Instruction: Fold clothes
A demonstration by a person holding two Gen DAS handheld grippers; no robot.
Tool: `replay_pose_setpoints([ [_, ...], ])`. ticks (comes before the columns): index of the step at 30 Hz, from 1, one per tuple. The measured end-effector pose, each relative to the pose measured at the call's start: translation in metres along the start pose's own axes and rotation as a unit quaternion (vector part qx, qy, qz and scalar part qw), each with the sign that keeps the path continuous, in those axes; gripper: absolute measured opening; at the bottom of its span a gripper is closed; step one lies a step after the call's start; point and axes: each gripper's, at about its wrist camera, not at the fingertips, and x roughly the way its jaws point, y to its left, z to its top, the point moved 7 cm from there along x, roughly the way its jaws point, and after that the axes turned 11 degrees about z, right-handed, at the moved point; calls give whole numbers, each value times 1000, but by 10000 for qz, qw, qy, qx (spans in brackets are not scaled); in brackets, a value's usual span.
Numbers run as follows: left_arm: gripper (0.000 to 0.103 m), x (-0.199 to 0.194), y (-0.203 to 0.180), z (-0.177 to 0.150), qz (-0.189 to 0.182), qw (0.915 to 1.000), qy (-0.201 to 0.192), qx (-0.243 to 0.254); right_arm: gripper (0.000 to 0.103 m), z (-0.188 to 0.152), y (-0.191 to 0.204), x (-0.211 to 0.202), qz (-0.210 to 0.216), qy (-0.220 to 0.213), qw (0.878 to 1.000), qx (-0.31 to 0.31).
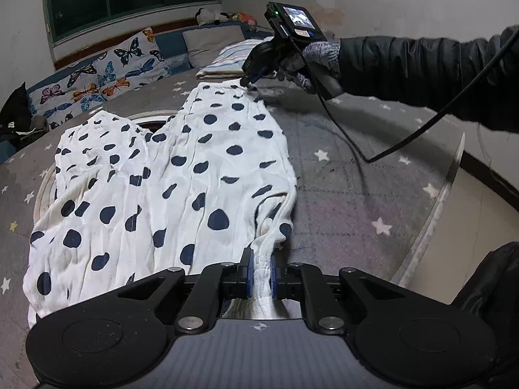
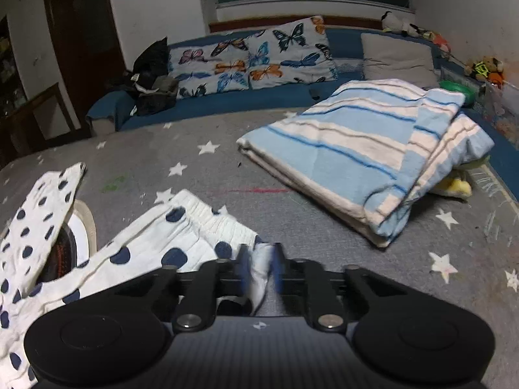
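polka-dot trousers [image 1: 168,175] lie spread flat on the grey star-print cover [image 1: 350,194], legs apart and no fold made yet, so nearly all the folding looks left to do. a striped blanket [image 2: 356,155] beyond them is already folded. left gripper [image 1: 259,269] is clenched on bunched white cloth at the near end; right gripper [image 2: 259,265] pinches cloth at the far end.

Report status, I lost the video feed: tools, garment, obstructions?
Left tool shut on dotted garment. Right tool shut on its far end. Striped blanket lies beyond, apart.
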Motion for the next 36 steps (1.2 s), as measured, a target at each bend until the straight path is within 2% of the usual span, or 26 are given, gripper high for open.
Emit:
replay_pose_setpoints([
  [8,9,-28,-8,9,-836,9952,-445,-250,7,15,-25,-49,-486,-168,9987,-25],
  [12,9,-29,-2,8,-1009,9926,-428,-519,7,10,-31,-57,-731,58,9972,-142],
  [17,10,-32,18,7,-1053,9890,-442,-939,7,21,-17,-59,-657,-11,9977,-136],
  [21,10,-36,35,9,-1039,9832,-544,-1397,7,46,8,-53,-537,-96,9982,-253],
  [26,10,-47,58,0,-928,9735,-658,-1983,7,86,62,-29,-360,-141,9979,-523],
  [36,10,-65,123,-28,-618,9433,-781,-3166,7,126,185,57,19,-29,9938,-1107],
])
